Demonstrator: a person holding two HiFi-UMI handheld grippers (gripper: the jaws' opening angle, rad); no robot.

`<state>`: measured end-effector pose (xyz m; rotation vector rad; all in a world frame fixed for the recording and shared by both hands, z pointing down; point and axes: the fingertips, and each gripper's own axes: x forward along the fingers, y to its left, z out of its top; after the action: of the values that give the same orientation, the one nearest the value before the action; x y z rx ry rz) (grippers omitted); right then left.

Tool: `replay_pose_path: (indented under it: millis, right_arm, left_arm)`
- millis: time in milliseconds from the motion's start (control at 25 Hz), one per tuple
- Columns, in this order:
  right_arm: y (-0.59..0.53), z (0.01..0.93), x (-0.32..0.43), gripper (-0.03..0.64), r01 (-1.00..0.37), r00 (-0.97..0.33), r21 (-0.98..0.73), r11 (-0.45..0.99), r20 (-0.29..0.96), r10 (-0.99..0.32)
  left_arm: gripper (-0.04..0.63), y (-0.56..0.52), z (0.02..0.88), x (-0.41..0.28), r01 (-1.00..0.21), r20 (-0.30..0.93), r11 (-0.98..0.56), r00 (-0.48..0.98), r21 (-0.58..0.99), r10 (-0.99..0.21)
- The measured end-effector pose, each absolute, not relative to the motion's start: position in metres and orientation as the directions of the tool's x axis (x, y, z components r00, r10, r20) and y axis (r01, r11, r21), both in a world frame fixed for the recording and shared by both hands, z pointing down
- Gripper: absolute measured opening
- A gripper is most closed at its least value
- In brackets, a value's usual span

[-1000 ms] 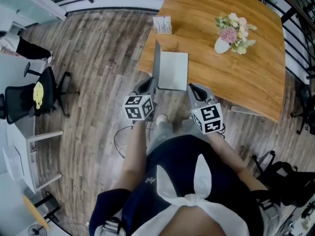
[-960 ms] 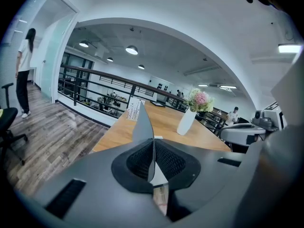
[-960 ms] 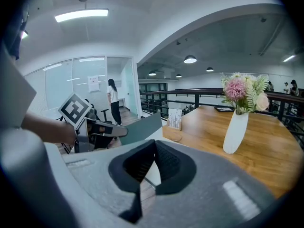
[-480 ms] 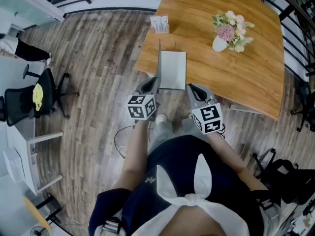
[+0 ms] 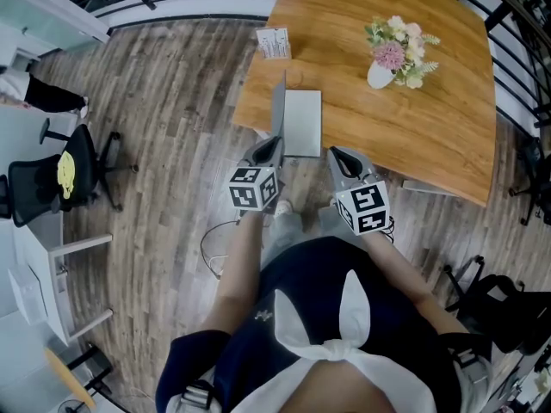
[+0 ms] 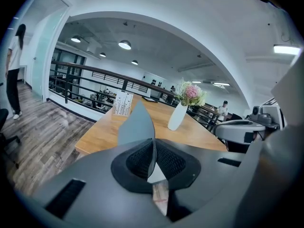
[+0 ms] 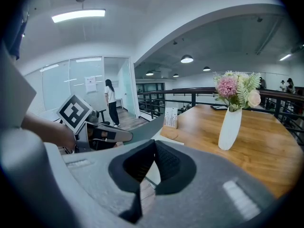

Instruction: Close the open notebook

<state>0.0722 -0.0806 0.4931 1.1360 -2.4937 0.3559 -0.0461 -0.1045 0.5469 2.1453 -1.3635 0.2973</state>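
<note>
The notebook (image 5: 303,124) lies open on the near left corner of the wooden table (image 5: 413,144). Its white page lies flat and its grey cover (image 5: 278,110) stands almost upright along the left side. My left gripper (image 5: 273,147) is shut on the near edge of that cover (image 6: 135,125), which rises thin between the pads (image 6: 142,158) in the left gripper view. My right gripper (image 5: 337,156) hovers just off the table's near edge, right of the notebook, jaws shut on nothing (image 7: 154,148). From the right gripper view the cover (image 7: 145,129) leans in from the left.
A white vase of flowers (image 5: 379,76) stands mid-table, to the right beyond the notebook. A small card stand (image 5: 273,43) sits at the far left corner. An office chair (image 5: 77,166) and a white desk stand on the wooden floor to the left. A person (image 6: 12,70) walks far left.
My left gripper has shifted a little to the right with the cover, which now stands steeper over the page. The right gripper has stayed put.
</note>
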Motion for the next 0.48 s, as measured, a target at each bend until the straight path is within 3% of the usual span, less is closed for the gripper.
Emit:
replay_pose_path:
  millis: [480]
  right_arm:
    - [-0.086, 0.496, 0.08, -0.003, -0.774, -0.594, -0.084, 0.627, 0.439, -0.674]
  left_arm:
    - [0.029, -0.107, 0.555, -0.028, -0.875, 0.497, -0.353, 0.48, 0.331, -0.723]
